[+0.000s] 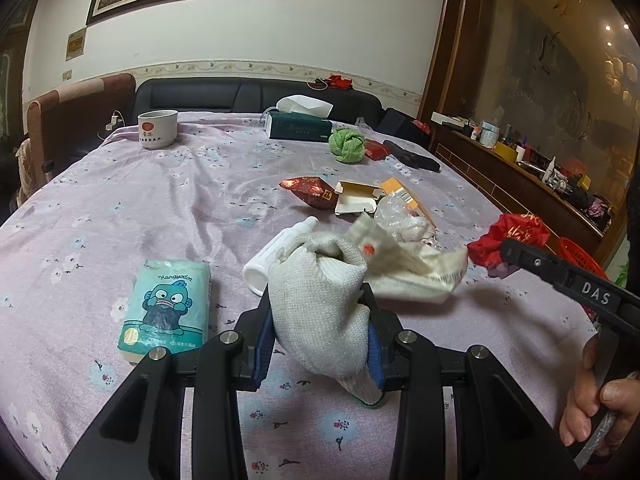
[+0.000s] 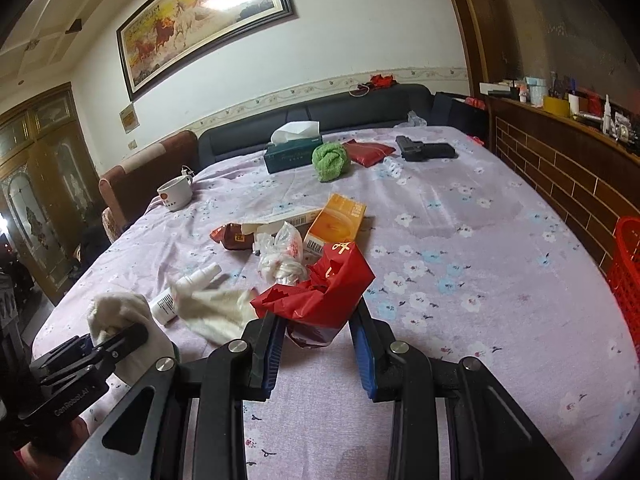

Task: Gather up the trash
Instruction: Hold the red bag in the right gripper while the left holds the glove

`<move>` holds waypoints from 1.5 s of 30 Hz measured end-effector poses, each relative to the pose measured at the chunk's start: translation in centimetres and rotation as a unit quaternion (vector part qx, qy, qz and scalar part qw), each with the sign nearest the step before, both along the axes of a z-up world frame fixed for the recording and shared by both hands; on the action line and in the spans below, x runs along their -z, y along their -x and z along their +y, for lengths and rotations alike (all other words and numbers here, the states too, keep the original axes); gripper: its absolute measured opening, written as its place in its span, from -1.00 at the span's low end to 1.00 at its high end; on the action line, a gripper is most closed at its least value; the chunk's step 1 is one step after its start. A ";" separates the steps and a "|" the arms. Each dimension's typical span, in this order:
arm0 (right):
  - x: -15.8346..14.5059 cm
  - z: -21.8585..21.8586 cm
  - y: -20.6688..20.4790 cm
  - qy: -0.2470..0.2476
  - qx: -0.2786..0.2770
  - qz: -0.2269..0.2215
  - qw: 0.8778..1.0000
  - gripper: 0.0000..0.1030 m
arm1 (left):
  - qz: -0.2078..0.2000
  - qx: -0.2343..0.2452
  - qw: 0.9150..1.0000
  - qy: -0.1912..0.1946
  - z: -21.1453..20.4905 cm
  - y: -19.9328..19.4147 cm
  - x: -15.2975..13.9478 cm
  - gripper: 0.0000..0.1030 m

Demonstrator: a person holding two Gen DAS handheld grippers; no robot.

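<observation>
My left gripper (image 1: 320, 320) is shut on a white knit glove (image 1: 316, 292), held just above the lilac flowered bedspread (image 1: 140, 208). A pale cloth (image 1: 416, 272) trails blurred from the glove toward the right. My right gripper (image 2: 316, 336) is shut on a crumpled red wrapper (image 2: 324, 284); in the left wrist view the red wrapper (image 1: 512, 236) sits at that gripper's tip. Behind lie a white bottle (image 1: 280, 248), crumpled clear plastic (image 2: 280, 256), an orange box (image 2: 340, 220), a brown-red snack packet (image 1: 312, 192) and an open white carton (image 1: 356, 198).
A teal tissue pack (image 1: 166, 308) lies front left. At the far side stand a cup (image 1: 157, 128), a green tissue box (image 1: 300, 126), a green cloth ball (image 1: 347, 144) and a black object (image 2: 424, 150). A red basket (image 2: 628, 272) stands off the right edge by the wooden ledge.
</observation>
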State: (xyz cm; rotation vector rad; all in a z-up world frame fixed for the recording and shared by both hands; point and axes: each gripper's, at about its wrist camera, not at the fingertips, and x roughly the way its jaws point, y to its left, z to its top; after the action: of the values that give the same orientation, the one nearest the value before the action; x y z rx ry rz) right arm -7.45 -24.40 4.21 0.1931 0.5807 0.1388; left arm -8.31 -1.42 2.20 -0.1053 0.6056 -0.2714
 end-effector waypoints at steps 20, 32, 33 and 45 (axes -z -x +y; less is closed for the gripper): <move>-1.1 -0.1 1.7 0.008 -0.007 -0.006 1.000 -0.34 | -0.020 0.017 1.000 0.013 -0.2 1.3 -2.6 -0.29; -1.2 -0.4 2.5 0.005 -0.007 -0.008 1.000 -0.34 | -0.026 0.030 0.999 -0.008 -2.7 1.5 -3.9 -0.29; -1.2 -0.6 2.6 0.004 -0.008 -0.008 1.000 -0.34 | -0.027 0.031 0.999 -0.010 -2.8 1.5 -3.9 -0.29; -1.3 -1.2 2.9 -0.002 -0.006 -0.009 1.000 -0.34 | -0.033 0.034 0.999 -0.017 -4.0 1.2 -4.7 -0.29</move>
State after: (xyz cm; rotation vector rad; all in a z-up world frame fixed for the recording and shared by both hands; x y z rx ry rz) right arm -10.31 -25.64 5.55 0.1926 0.5640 0.1543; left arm -9.54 -5.45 6.91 -0.0421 0.5487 -0.3297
